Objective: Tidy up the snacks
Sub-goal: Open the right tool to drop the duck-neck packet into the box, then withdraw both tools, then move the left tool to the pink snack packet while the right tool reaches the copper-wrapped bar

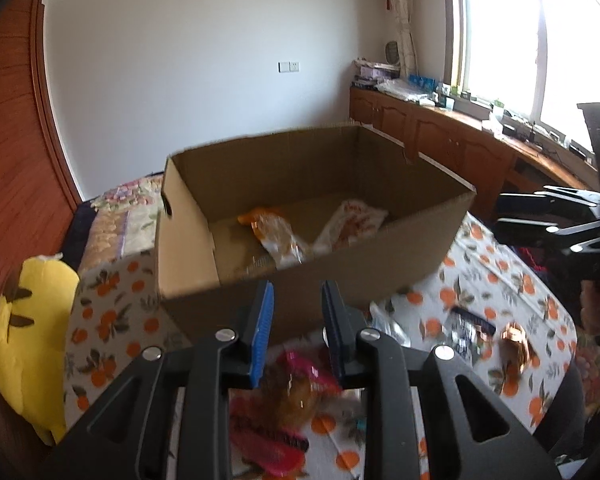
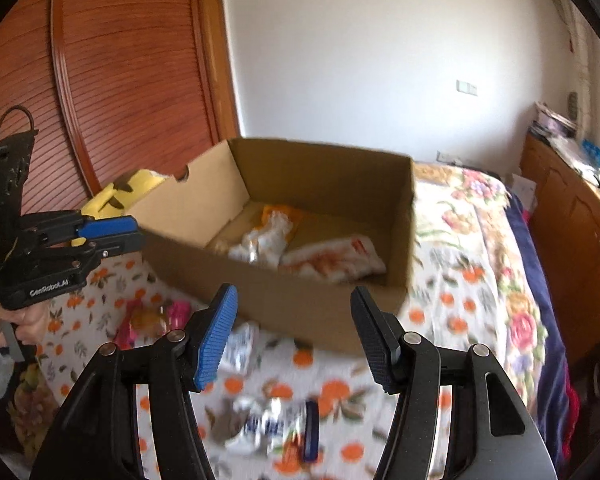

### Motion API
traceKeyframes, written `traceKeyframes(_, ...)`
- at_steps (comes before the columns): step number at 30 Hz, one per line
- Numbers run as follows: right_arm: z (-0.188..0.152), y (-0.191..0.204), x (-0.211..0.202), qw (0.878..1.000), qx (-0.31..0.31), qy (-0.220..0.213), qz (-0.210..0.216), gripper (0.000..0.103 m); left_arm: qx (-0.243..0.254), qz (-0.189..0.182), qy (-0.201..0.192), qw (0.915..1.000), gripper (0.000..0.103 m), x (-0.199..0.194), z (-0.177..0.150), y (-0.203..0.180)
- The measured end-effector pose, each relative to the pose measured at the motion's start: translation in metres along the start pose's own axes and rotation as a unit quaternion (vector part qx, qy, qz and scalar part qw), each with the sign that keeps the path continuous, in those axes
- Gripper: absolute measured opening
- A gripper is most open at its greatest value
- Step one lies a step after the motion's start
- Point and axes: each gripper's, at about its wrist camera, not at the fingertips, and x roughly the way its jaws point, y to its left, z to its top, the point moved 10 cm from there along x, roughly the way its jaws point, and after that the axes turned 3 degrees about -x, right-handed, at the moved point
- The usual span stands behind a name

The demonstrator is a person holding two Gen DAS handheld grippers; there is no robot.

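Inside cardboard box [image 1: 300,280], two snack packets [image 1: 350,226]

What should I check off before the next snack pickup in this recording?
1. Left gripper empty, jaws apart: ok.
2. Right gripper empty, open wide: ok.
3. Cardboard box open, room inside: ok.
4. Two snack packets already in the box: ok.
5. Pink packet below left gripper, unobstructed: ok.
6. Blue-and-white packet below right gripper, blurred, exact pose: cannot tell.

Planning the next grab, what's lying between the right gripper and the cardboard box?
In the right wrist view, a blurred white-and-blue snack packet lies on the orange-print cloth there.
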Motion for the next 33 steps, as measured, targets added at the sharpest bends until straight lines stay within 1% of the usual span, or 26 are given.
traceKeyframes(4, -0.031, -0.004, -0.015, 1.0, 0.023, 0.011, -0.019, 0.06, -0.002, -0.004, 0.011, 0.9999, 0.03, 0.002, -0.025, -0.001)
traceKeyframes(6, -0.046, -0.006, -0.021, 0.999, 0.031, 0.018, -0.027, 0.06, -0.003, -0.008, 0.021, 0.9997, 0.031, 0.007, -0.037, -0.001)
traceKeyframes(11, -0.078, -0.009, -0.026, 0.997, 0.046, 0.037, -0.046, 0.06, -0.001, -0.015, 0.04, 0.9991, 0.035, 0.017, -0.057, -0.004)
traceKeyframes(14, -0.097, -0.011, -0.025, 0.996, 0.054, 0.049, -0.05, 0.06, 0.004, -0.013, 0.047, 0.9988, 0.037, 0.024, -0.066, -0.006)
traceKeyframes(17, -0.112, -0.013, -0.022, 0.995, 0.064, 0.059, -0.051, 0.06, 0.009, -0.017, 0.054, 0.9983, 0.039, 0.028, -0.071, -0.009)
traceKeyframes(22, -0.131, -0.016, -0.017, 0.993, 0.078, 0.074, -0.046, 0.06, 0.019, -0.016, 0.064, 0.9976, 0.04, 0.033, -0.076, -0.012)
traceKeyframes(28, -0.147, -0.011, -0.006, 0.991, 0.087, 0.092, -0.037, 0.06, 0.025, -0.01, 0.066, 0.9974, 0.044, 0.038, -0.076, -0.007)
traceKeyframes(33, -0.155, -0.01, -0.001, 0.99, 0.093, 0.098, -0.034, 0.06, 0.031, -0.009, 0.068, 0.9972, 0.046, 0.041, -0.078, -0.004)
